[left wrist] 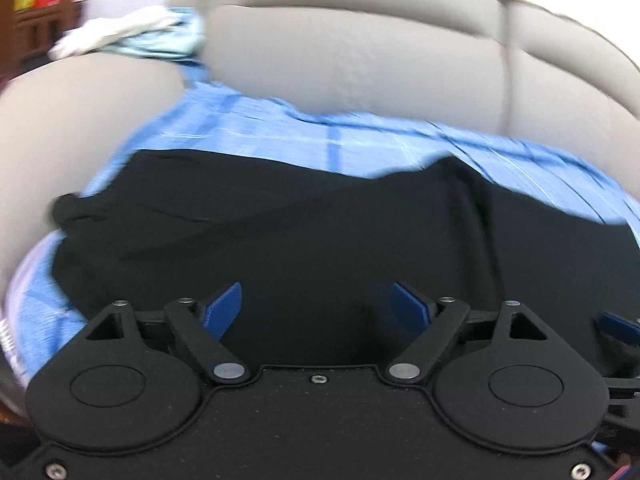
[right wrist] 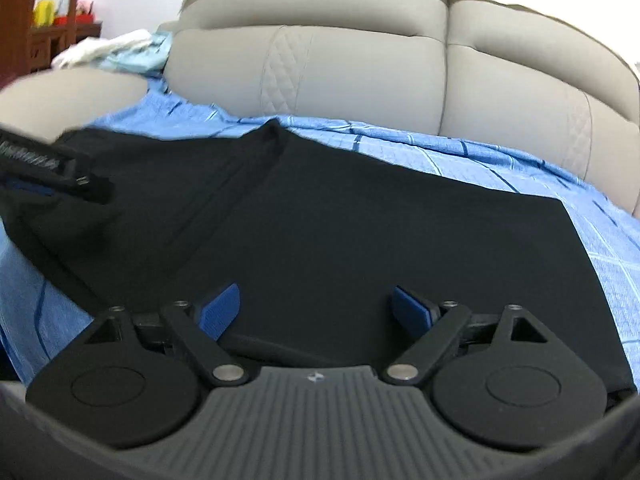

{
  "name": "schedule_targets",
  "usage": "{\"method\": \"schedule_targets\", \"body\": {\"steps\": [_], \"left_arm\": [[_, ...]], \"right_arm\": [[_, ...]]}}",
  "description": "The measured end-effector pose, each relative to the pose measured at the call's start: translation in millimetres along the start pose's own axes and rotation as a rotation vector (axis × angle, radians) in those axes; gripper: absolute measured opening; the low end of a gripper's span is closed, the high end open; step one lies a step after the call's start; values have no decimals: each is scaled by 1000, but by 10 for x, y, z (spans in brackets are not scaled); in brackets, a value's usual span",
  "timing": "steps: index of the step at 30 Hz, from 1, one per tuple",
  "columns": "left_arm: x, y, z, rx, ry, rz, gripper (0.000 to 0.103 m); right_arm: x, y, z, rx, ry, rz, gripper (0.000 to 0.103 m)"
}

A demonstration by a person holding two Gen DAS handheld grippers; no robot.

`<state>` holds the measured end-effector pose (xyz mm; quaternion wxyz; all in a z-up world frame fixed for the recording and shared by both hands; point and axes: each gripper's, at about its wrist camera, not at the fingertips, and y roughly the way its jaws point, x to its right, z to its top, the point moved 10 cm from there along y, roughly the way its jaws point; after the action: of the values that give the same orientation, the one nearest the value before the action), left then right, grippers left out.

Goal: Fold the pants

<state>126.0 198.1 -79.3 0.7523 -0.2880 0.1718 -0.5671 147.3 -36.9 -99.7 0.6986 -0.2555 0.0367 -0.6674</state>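
Black pants (right wrist: 360, 232) on blue bedsheet (right wrist: 480, 160)

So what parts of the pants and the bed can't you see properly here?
- Black pants, right wrist view: near edge hidden behind the right gripper.
- Pants, left wrist view: motion blur smears the folds and the blue checked sheet.
- Left gripper, right wrist view: cut off by the left edge.
- Shelf items: too small to name.

We see the right gripper (right wrist: 316, 306), blue pads spread apart, nothing between them, above black pants (right wrist: 360, 232) lying on a blue checked sheet (right wrist: 480, 160); the left gripper (right wrist: 52, 168) enters at left; beige headboard (right wrist: 360, 76) behind.
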Motion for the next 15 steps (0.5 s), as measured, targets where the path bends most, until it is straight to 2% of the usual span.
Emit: {"method": "schedule_targets", "body": {"steps": [4,8,12,15], "left_arm": [[-492,-57,42,33,-176,52,83],[-1005,-63,43,66,-344,122,86],[-1397,31,7,45,-423,203,86],[-1546,108,-22,29,-479,214,86]], "right_arm": [[5,-26,108,55,16,5,92],[-116,148,46,0,-36,3,93],[-160,141,7,9,-24,19,93],[-158,127,-19,4,-21,28,93]]}}
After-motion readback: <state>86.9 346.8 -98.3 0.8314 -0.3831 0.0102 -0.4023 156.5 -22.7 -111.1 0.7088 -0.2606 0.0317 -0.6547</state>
